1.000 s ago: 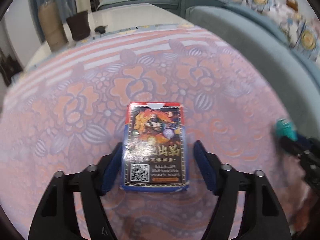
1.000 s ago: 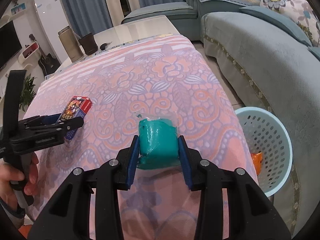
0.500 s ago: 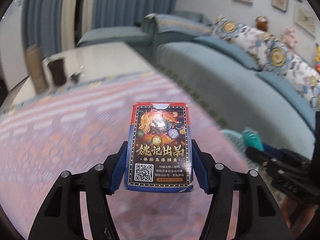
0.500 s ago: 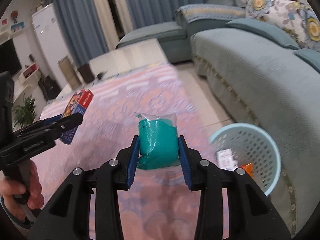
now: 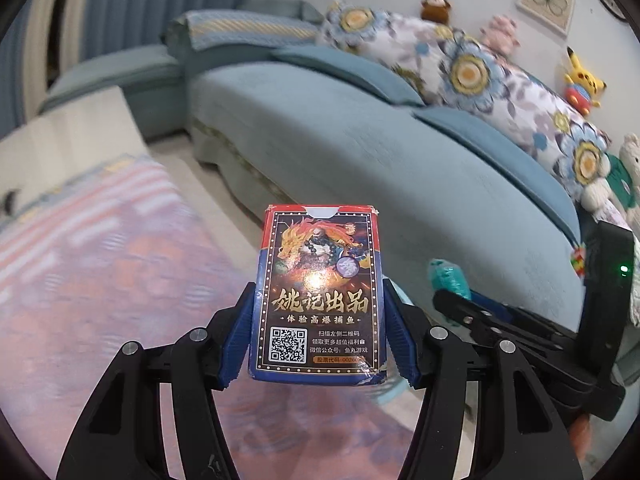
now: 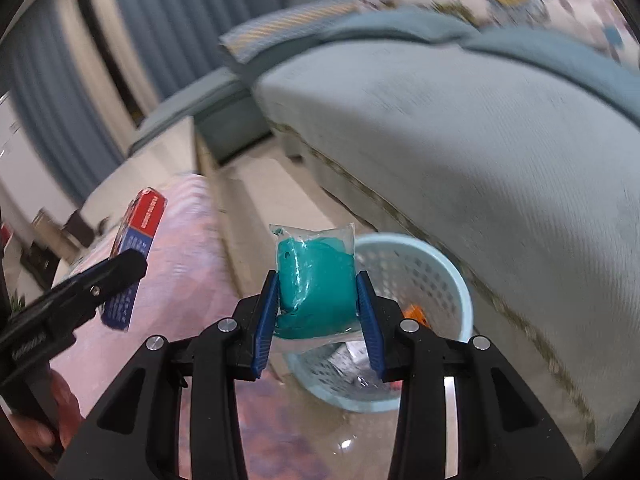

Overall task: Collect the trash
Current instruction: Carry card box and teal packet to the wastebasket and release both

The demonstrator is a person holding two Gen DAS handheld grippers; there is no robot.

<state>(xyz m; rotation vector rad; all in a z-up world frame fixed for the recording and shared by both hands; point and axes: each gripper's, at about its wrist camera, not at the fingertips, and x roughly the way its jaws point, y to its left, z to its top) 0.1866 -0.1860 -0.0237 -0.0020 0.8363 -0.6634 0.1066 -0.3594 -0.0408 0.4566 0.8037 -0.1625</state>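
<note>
My left gripper [image 5: 318, 312] is shut on a red and blue card box [image 5: 318, 292] with a dragon picture and a QR code, held up in the air past the table's right edge. It also shows in the right wrist view [image 6: 134, 256]. My right gripper [image 6: 318, 300] is shut on a teal packet in clear plastic [image 6: 316, 280], held over the near rim of a light blue basket [image 6: 452, 276] on the floor. The packet shows in the left wrist view [image 5: 448, 280] too. The basket holds an orange scrap [image 6: 416, 314] and some paper.
A table with a pink and orange floral cloth [image 5: 88, 280] lies to the left. A long teal sofa [image 5: 400, 168] with flowered cushions and plush toys stands behind the basket. A strip of pale floor [image 6: 272, 196] runs between table and sofa.
Both grippers have lifted off the table and swung right toward the sofa. The card box went from lying on the cloth to held in the air. The teal packet now hangs over the basket.
</note>
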